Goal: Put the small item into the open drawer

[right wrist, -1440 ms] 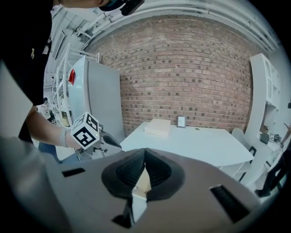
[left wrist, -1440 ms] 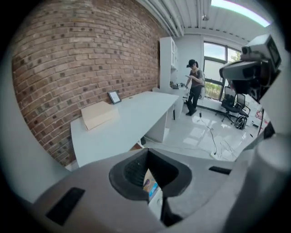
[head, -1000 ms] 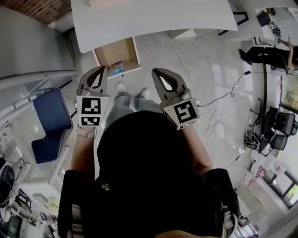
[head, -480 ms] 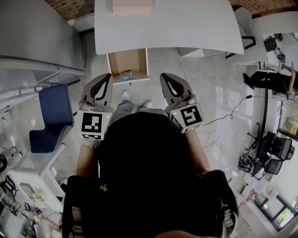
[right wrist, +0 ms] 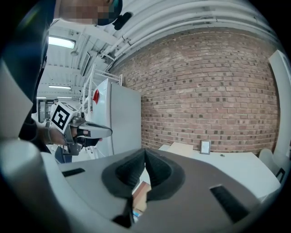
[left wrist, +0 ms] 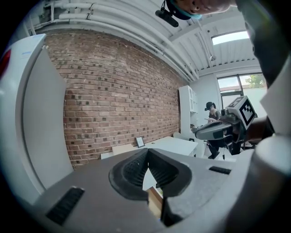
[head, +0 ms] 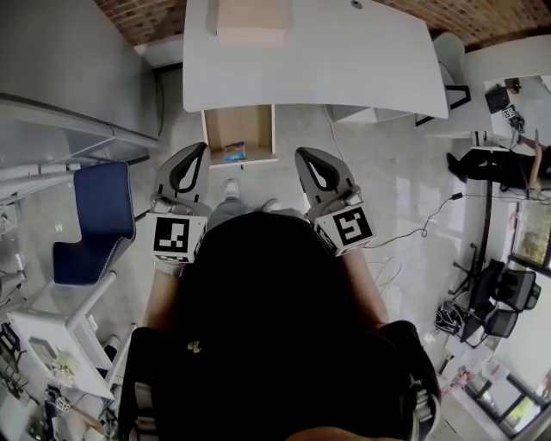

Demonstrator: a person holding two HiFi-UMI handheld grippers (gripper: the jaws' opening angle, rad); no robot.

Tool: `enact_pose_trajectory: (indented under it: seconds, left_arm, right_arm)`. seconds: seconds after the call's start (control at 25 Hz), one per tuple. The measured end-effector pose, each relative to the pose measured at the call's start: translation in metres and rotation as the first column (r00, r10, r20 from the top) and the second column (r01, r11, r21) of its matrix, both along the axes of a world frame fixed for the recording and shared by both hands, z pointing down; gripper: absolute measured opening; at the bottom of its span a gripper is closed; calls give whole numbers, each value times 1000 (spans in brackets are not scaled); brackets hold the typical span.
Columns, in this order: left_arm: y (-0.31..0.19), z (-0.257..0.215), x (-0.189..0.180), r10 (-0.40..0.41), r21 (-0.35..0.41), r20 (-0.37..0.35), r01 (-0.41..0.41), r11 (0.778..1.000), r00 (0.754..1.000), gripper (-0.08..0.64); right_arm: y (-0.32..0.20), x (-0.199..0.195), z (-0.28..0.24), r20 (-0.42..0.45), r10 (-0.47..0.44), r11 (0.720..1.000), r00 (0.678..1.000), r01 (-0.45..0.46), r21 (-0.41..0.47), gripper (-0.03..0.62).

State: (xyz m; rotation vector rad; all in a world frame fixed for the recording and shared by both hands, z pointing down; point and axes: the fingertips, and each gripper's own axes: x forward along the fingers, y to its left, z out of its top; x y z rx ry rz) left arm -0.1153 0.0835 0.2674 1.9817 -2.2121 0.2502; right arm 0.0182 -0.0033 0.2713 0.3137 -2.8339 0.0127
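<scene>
An open wooden drawer (head: 238, 126) sticks out from under the white desk (head: 344, 52). A small blue item (head: 233, 154) lies in it near the front edge. My left gripper (head: 201, 149) and right gripper (head: 302, 154) are held side by side above the floor, just short of the drawer, both shut with nothing in them. In the left gripper view the ribbed pads (left wrist: 136, 168) meet at the tip of the left gripper (left wrist: 148, 150). The right gripper (right wrist: 144, 150) is pressed shut too, and the drawer (right wrist: 142, 193) shows below it.
A flat cardboard box (head: 250, 17) and a small picture frame (right wrist: 205, 146) sit on the desk by the brick wall. A blue chair (head: 95, 220) stands at the left. Cables (head: 413, 185) trail over the floor at the right, near a person in black (head: 495, 164).
The head view has swung, so the desk and drawer sit lower and more squarely in the frame. Both grippers stay shut in front of the body.
</scene>
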Motion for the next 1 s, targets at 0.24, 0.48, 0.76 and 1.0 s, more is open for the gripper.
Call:
enact_pose_trajectory:
  seconds: [0.24, 0.48, 0.76, 1.0]
  left_arm:
    - [2, -8, 0, 6, 45, -7, -5, 999, 1000, 3]
    - [-1, -11, 2, 6, 55, -18, -5, 998, 1000, 3]
    - [0, -15, 1, -6, 63, -4, 6, 998, 1000, 3]
    - [-2, -19, 1, -17, 69, 25, 15, 997, 1000, 3]
  right_arm:
    - [0, -6, -7, 17, -1, 1000, 1000, 1, 10, 11]
    - [-3, -6, -12, 29, -2, 1000, 1000, 2, 15, 11]
    - [-1, -7, -13, 30, -10, 1000, 1000, 9, 14, 11]
    - [-4, -7, -12, 28, -9, 1000, 1000, 9, 8, 11]
